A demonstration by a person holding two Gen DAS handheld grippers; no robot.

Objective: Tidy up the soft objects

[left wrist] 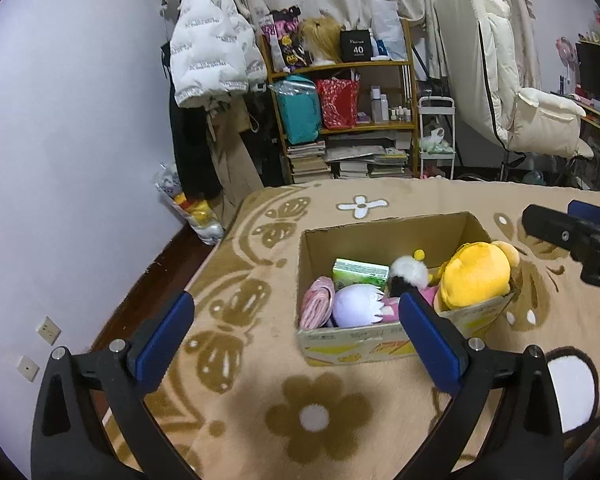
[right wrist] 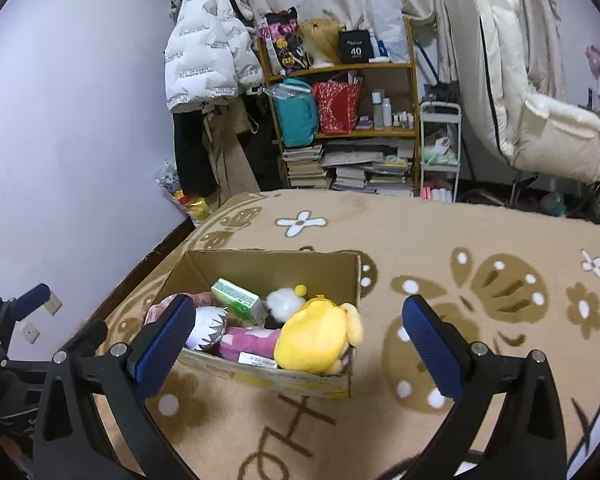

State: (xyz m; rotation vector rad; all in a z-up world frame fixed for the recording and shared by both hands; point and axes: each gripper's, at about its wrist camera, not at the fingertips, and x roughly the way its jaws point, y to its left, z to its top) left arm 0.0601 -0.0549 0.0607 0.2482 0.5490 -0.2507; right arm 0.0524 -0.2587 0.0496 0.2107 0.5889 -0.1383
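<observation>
Far left in the left wrist view: lilac wall, then a white puffer jacket (left wrist: 210, 46) hung beside a wooden shelf (left wrist: 342, 66) stacked with bags and books. On the tan flowered blanket (left wrist: 260, 420) of the bed, an open cardboard box (left wrist: 352, 342), upright, near the bed's left edge. Inside the box, from left: a pink striped cloth (left wrist: 318, 306) against the left wall, a pale lilac plush (left wrist: 358, 305) just beside it, a green packet (left wrist: 360, 273) behind, a white-and-black fluffy toy (left wrist: 408, 274), a pink plush (right wrist: 250, 340), and a yellow plush (left wrist: 474, 276) bulging over the right rim. Left hand-held gripper (left wrist: 296, 336) spread wide, holding nothing, above the blanket before the box, right finger overlapping the box front. Right hand-held gripper (right wrist: 300, 340) likewise spread wide and empty, left finger over the box's near left corner, right finger over bare blanket. Far right: cream recliner chair (left wrist: 516, 92).
</observation>
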